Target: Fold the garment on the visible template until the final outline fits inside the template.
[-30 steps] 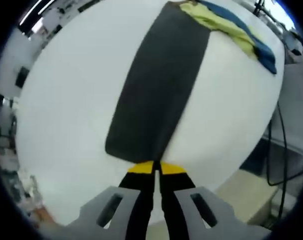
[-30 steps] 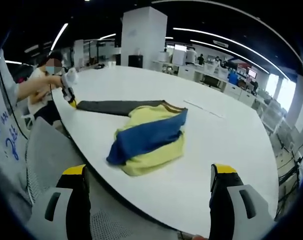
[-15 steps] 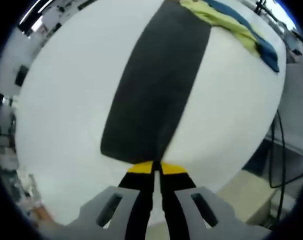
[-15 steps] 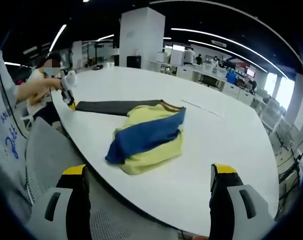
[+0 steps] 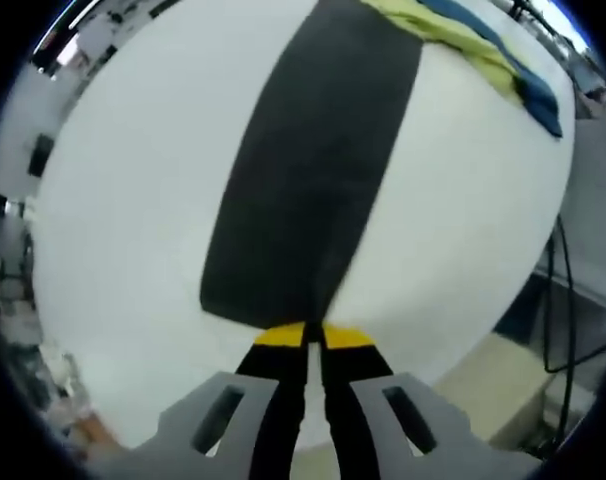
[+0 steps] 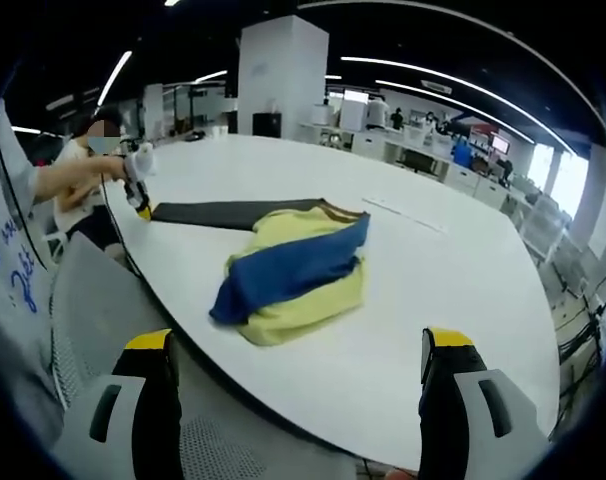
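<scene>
Now left claw (image 5: 306, 338) pinches dark template (image 5: 308, 170) end; right claw (image 6: 296, 352) wide apart; no legible text.

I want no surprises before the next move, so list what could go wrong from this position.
1. The left hand-held gripper is shut at the near end of the dark template; a pull could slide it out from under the yellow and blue garment.
2. The garment lies bunched, mostly beside the template, near the white table's edge; dragging may tip it off.
3. The right hand-held gripper hangs open off the table, so nothing steadies the garment.
</scene>
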